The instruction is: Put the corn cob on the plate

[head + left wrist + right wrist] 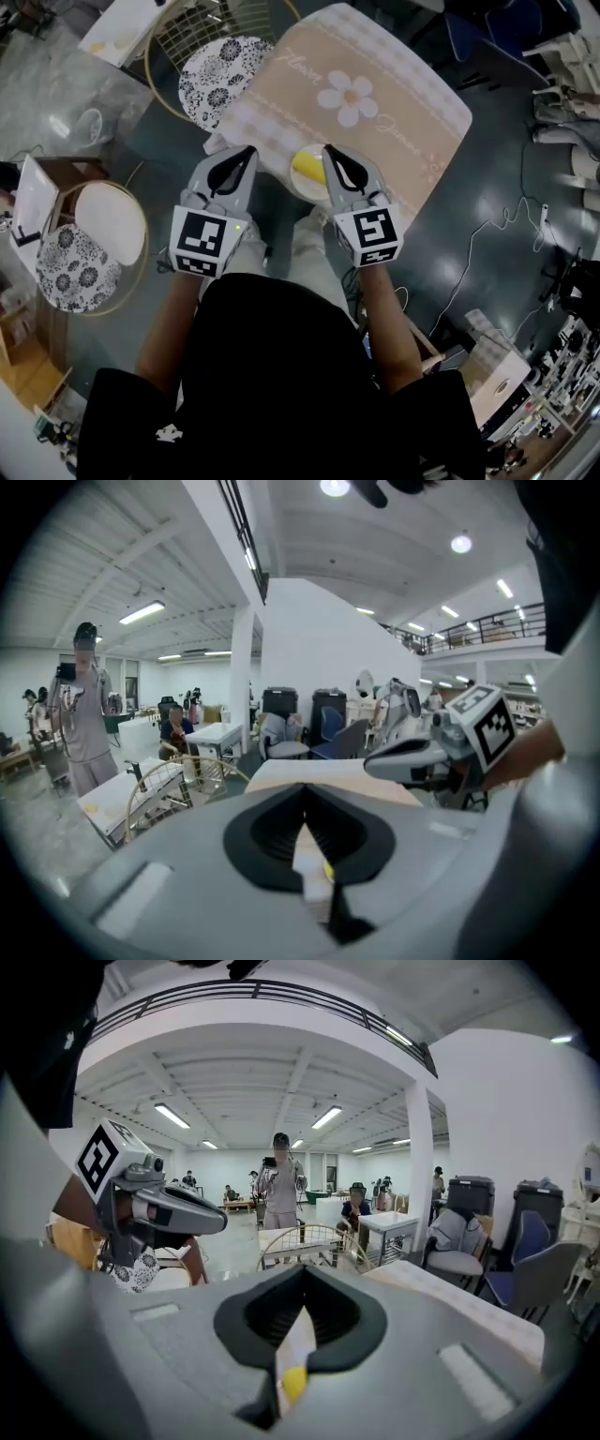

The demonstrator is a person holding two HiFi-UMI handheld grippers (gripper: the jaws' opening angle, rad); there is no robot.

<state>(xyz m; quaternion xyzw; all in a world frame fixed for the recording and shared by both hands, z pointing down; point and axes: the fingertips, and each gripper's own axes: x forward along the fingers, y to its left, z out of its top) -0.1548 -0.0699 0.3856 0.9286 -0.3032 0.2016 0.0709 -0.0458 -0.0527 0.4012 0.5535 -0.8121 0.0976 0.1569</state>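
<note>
A yellow corn cob (306,165) lies on a pale plate (302,190) at the near edge of the table's beige flowered cloth (394,103). Both grippers hover above the person's lap, one on each side of the plate and apart from it. My left gripper (249,150) is shut and holds nothing, and so is my right gripper (327,150). In the left gripper view the jaws (303,794) meet in a line, with a sliver of yellow corn cob (328,869) below them. The right gripper view shows shut jaws (302,1283) and the corn cob (292,1382) beneath.
A wire-backed chair with a floral cushion (225,75) stands at the table's far left. Another floral cushion (70,267) sits on a round chair at the left. Cables (487,244) run over the grey floor at right. A person (279,1190) films in the background.
</note>
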